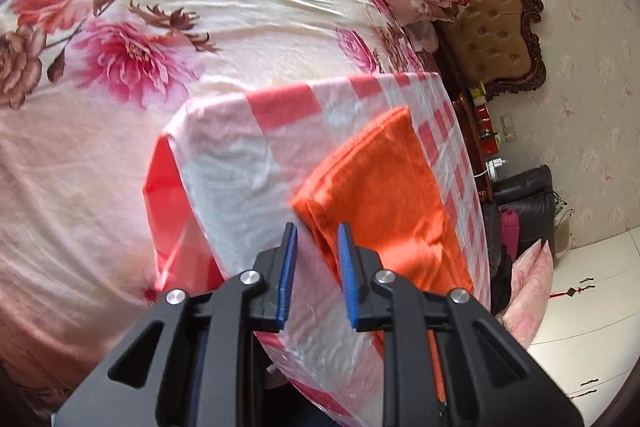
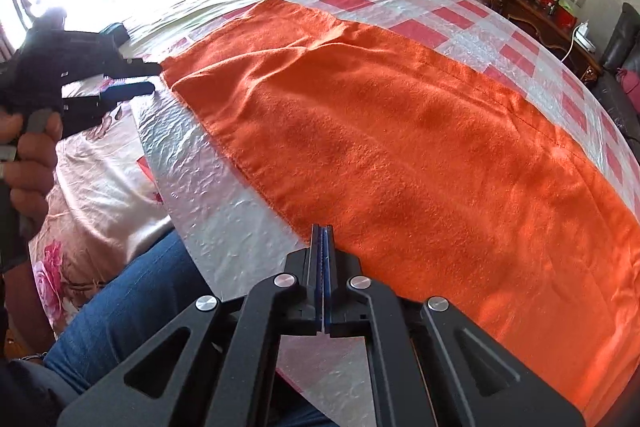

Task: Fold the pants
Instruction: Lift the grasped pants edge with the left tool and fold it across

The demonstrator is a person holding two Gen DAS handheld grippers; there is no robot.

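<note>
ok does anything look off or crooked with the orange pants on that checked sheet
Nothing is damaged or spilled. The orange pants lie mostly flat on the checked plastic sheet, with some shallow wrinkles near the far end. The sheet's corner hangs folded over the edge.

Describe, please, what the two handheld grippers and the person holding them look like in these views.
Both the left gripper and the right gripper are matte black, angular frames with triangular cut-outs, round silver pivot bolts and blue ribbed pads lining the fingers. No cables show. The person wears blue jeans; the hand on the left gripper's handle has no visible sleeve.
</note>
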